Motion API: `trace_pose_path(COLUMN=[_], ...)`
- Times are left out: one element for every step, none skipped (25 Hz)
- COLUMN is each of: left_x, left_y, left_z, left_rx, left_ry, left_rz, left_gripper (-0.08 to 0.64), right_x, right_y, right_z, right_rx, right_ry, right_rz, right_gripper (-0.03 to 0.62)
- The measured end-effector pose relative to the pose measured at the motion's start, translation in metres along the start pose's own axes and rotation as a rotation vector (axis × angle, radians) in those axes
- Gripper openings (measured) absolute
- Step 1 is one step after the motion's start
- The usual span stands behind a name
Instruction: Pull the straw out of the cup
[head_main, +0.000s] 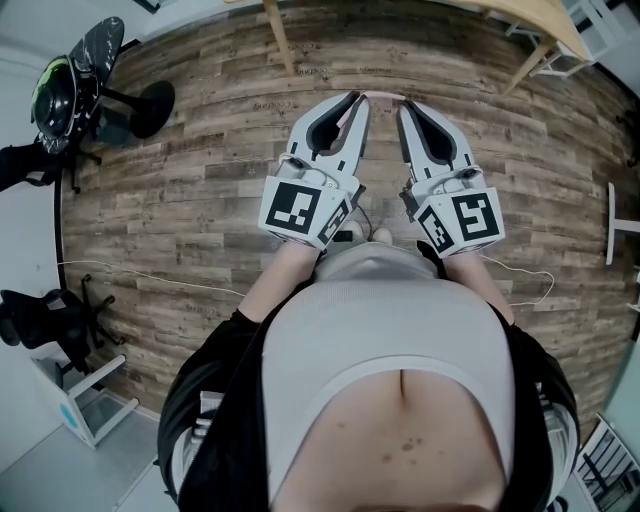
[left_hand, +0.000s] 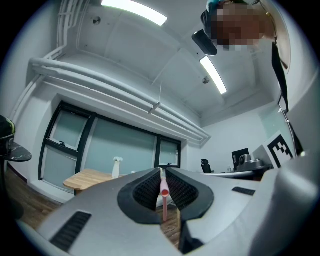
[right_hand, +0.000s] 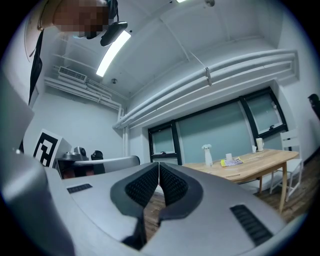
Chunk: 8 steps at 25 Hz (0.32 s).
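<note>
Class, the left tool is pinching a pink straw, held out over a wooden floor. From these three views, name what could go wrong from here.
1. The left tool grips the straw only by a thin pinch between its pads, so it might slip and drop to the wooden floor below.
2. The right tool, shut and empty, sits close beside it; a nudge could knock the straw loose.
</note>
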<state>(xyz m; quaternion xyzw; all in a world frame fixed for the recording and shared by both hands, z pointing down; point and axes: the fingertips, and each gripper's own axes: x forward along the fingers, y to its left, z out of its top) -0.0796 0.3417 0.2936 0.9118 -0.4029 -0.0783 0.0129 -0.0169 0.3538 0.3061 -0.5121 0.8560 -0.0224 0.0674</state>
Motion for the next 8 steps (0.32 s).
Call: trace_pose_path(left_x=[0.0001,0.0005,0.0010,0.0016,0.0022,0.0028,0.0035,0.0042], left_y=[-0.0005,-0.0006,-0.0001,0.0008,0.0020,0.0032,0.0043,0.0053], left_z=[-0.0001,0.0001,0.0004,0.0004,0.0001,-0.0004,-0.0008,-0.0012], left_rx=[0.000,-0.001,-0.001,-0.001,-0.002,-0.004,-0.005,-0.006], left_ry=[0.000,0.000,0.000,0.000,0.001,0.002,0.003,0.004], left_rz=[0.000,0.001,0.001,0.003,0.004,0.004,0.005,0.005], left_gripper=[0.035,0.035,0.035,0.035,0.035,0.035,0.035,0.035], right_x=[-0.0004,-0.0003,0.0003,0.0013,0.0026,0.0039,0.0051,0.0063], right_y=[0.0000,0.0001,0.0001,0.0001,-0.0001,-0.0003,-0.0007,-0.0012], right_z=[-0.0002,-0.0003,-0.0004,-0.0007,-0.0011,-0.0017,-0.0023,-0.0029], right_rx=[0.001,0.001,0.001,0.001,0.002,0.002,0.002,0.002], right_ry=[0.001,0.002,0.003,0.004,0.005,0.005,0.006,0.007], right_rz=[0.001,0.002,0.003,0.004,0.005,0.006,0.007,0.008], right_gripper=[0.031,0.031,0.031,0.031,0.031,0.031,0.031,0.031])
